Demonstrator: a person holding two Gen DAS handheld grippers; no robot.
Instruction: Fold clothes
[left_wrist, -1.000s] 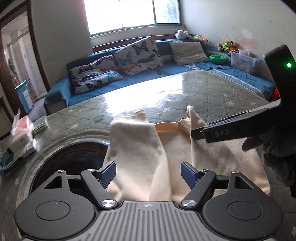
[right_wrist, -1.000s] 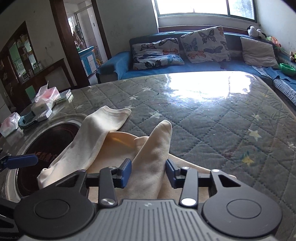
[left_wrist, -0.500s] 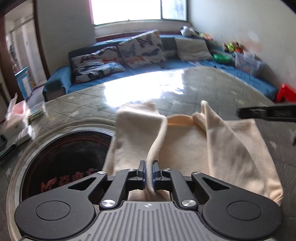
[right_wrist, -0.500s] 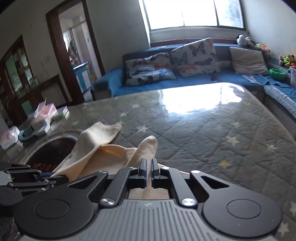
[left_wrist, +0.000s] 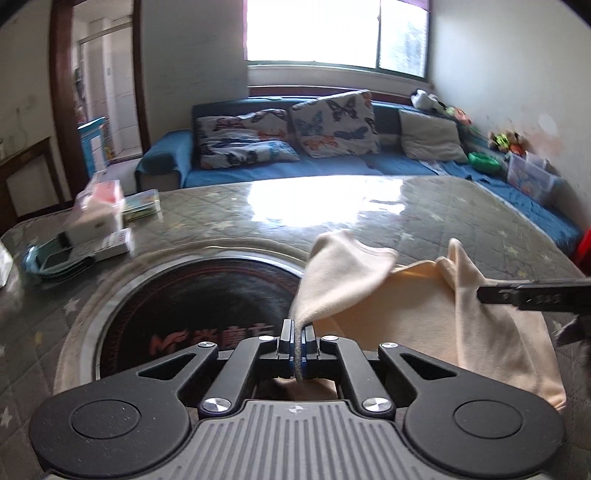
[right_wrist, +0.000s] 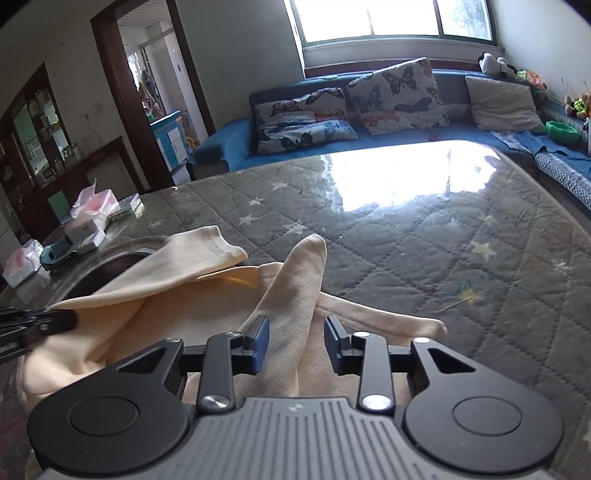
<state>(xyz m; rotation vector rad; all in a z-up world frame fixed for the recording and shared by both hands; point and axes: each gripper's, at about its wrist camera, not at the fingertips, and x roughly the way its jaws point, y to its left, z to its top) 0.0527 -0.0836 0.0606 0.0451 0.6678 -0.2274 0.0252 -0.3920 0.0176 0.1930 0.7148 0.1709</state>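
In the left wrist view, the left hand-held gripper (left_wrist: 297, 345) pinched the cream garment (left_wrist: 424, 314), lifting one flap off the quilted tabletop (left_wrist: 443, 206). In the right wrist view, the right hand-held gripper (right_wrist: 296, 345) stood parted around a raised fold, gripping nothing; the garment lay rumpled, so folding looked unfinished.

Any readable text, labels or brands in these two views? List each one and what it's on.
"DAS": apparently this on the right gripper's finger, blurred, uncertain.
Red lettering on the dark round inset in the table: partly hidden, too blurred to read.
Boxes at the table's left edge: print too small.
Nothing else legible.
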